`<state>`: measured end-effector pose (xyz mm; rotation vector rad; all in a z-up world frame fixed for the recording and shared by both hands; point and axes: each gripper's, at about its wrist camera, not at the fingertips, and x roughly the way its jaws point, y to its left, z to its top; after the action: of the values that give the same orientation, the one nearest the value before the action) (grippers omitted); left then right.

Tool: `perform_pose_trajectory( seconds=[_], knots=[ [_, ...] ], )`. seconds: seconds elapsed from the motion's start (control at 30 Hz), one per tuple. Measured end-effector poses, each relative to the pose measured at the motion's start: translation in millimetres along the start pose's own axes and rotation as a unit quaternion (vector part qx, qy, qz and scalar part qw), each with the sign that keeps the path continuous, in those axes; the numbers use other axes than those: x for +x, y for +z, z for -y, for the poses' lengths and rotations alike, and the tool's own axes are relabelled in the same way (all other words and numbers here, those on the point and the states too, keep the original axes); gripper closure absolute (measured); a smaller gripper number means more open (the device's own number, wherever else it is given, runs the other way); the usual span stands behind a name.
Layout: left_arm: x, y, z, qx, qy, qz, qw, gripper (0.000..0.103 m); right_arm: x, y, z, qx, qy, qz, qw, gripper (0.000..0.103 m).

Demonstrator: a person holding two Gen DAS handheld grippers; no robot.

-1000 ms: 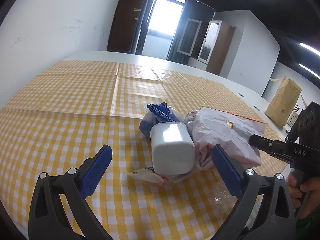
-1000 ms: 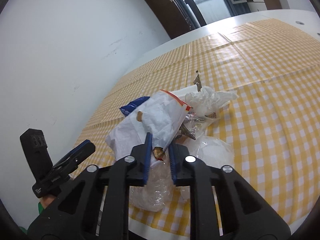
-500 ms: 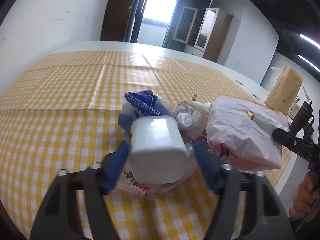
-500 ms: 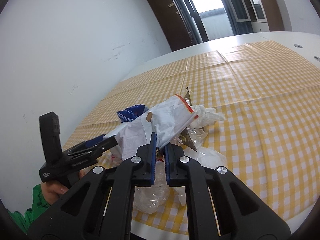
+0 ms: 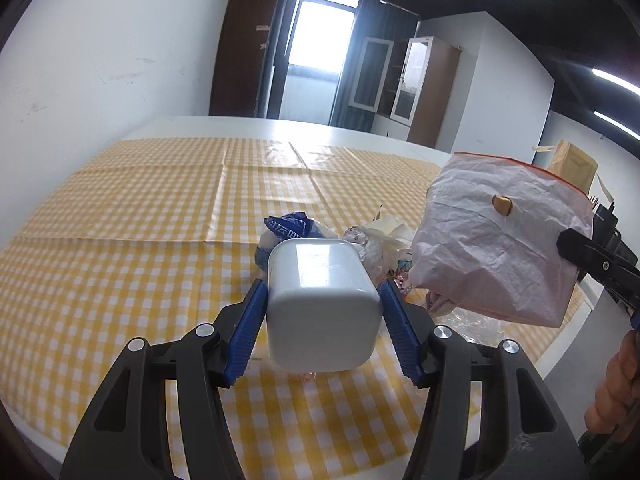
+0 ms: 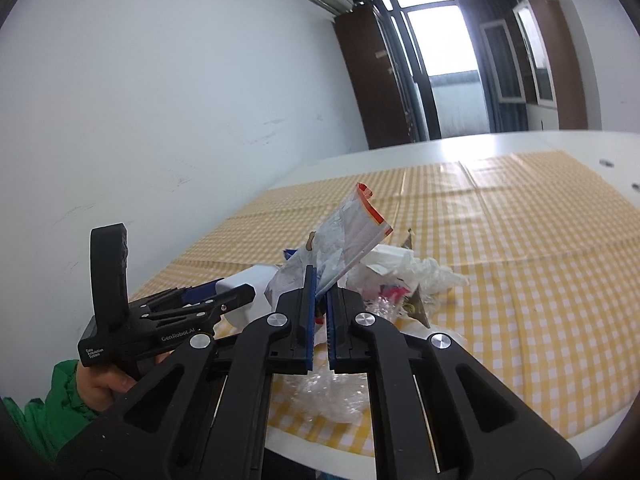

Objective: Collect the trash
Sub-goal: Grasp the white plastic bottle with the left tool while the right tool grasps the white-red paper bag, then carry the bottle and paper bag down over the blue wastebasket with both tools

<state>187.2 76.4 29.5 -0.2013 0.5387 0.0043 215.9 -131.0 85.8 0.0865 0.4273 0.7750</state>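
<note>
A white plastic tub (image 5: 320, 304) sits between the blue pads of my left gripper (image 5: 322, 286), which is shut on its sides just above the yellow checked tablecloth (image 5: 160, 220). My right gripper (image 6: 320, 284) is shut on the lower edge of a crumpled white paper bag with a red strip (image 6: 348, 232). That bag (image 5: 500, 240) hangs in the air right of the tub, held by the right gripper (image 5: 568, 244). In the right wrist view the left gripper (image 6: 224, 300) and the tub (image 6: 252, 280) show at the left.
A pile of trash lies behind the tub: a blue wrapper (image 5: 292, 224), crumpled white plastic (image 5: 384, 236) and clear film (image 6: 332, 392) near the table's front edge. A brown paper bag (image 5: 572, 168) stands off to the right. A hand in a green sleeve (image 6: 60, 400) holds the left gripper.
My left gripper moved in and closed on the white tub. The right gripper, shut on the paper bag, raised it off the pile and rolled.
</note>
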Motion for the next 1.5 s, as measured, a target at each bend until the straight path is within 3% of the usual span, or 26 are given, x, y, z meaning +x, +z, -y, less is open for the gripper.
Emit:
perform_pose_trajectory(
  seconds=[0.23,0.43,0.77,1.1,1.5],
  knots=[
    [-56.6,-19.2,4.8,0.001,-0.011,0.023,0.9997,0.045,-42.9,-24.1,-34.0,-0.037,-0.015,0.007,0.999,0.099],
    [-103.2,-53.9,19.9,0.007,-0.035,0.037,0.9987,0.045,-78.1,-59.7,-52.1,-0.055,-0.029,-0.004,0.998,0.099],
    [-147.9,-106.3,22.4,-0.006,-0.062,0.027,0.9977,0.045,-120.6,-104.7,-67.3,-0.060,-0.022,-0.034,0.997,0.099],
    [-137.6,-147.8,27.3,0.012,-0.074,-0.019,0.9970,0.045,-128.1,-146.5,-76.3,-0.071,-0.018,-0.084,0.994,0.099],
    [-85.2,-192.0,10.4,-0.016,-0.086,-0.081,0.9929,0.045,-76.3,-210.7,-59.8,-0.047,-0.025,-0.177,0.983,0.099]
  ],
)
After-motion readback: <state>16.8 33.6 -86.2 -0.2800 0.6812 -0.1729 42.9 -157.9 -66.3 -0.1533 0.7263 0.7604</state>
